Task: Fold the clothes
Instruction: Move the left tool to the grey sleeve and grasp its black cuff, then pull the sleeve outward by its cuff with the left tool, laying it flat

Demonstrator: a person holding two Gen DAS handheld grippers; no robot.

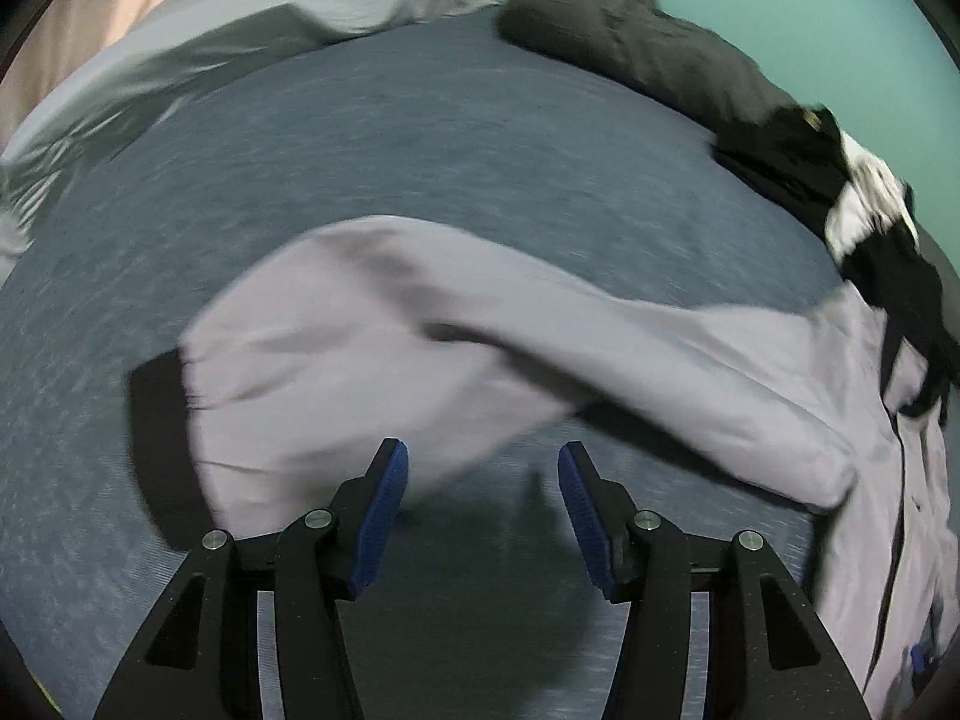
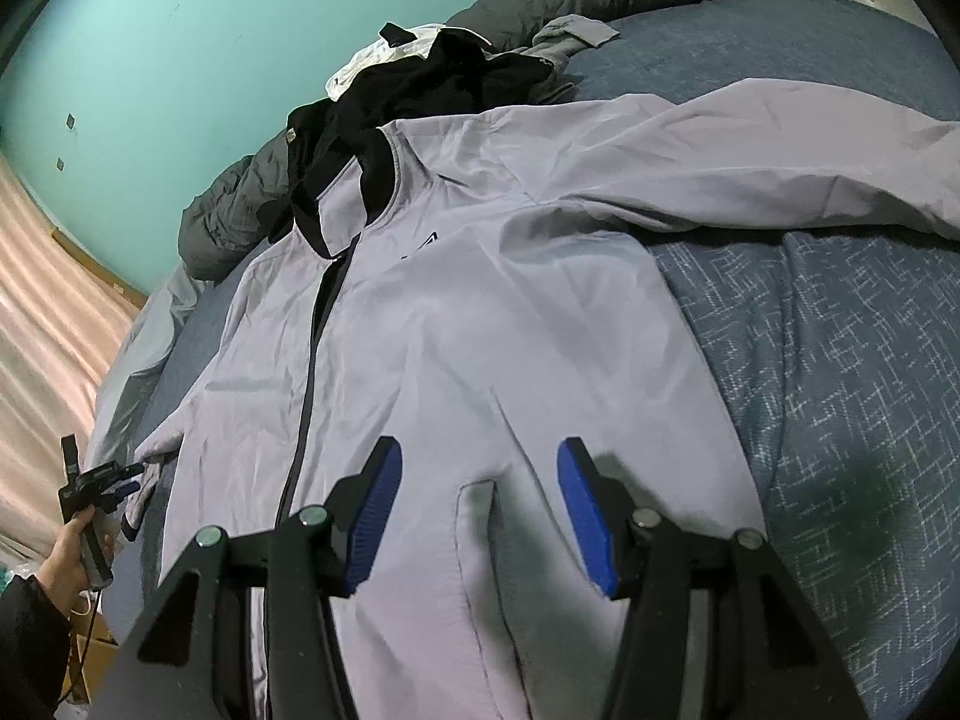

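Here's the grey jacket (image 2: 456, 312) spread front-up on the blue bed (image 2: 840, 360), zip running from the near hem up to the dark collar at the far end, so its long axis lies near to far. The right claw (image 2: 480, 501) hovers over the near hem, just right of the zip, jaws spread and nothing between them, a pocket slit right below. Over on the left, the left claw (image 1: 483, 501) is spread too and pinching nothing; its view is blurred, but the left sleeve (image 1: 372, 348) lies just beyond its tips, stretched sideways across the bed with the dark cuff (image 1: 153, 420) to its left. From the right wrist view that left claw sits at the sleeve's end, in the person's hand (image 2: 78, 546). The right sleeve (image 2: 780, 162) runs out far and to the right, well apart from either claw. A black garment (image 2: 420, 90) is heaped beyond the collar. My read: the left sleeve is the nearer catch, and the left claw is the one placed to bring it in across the chest.
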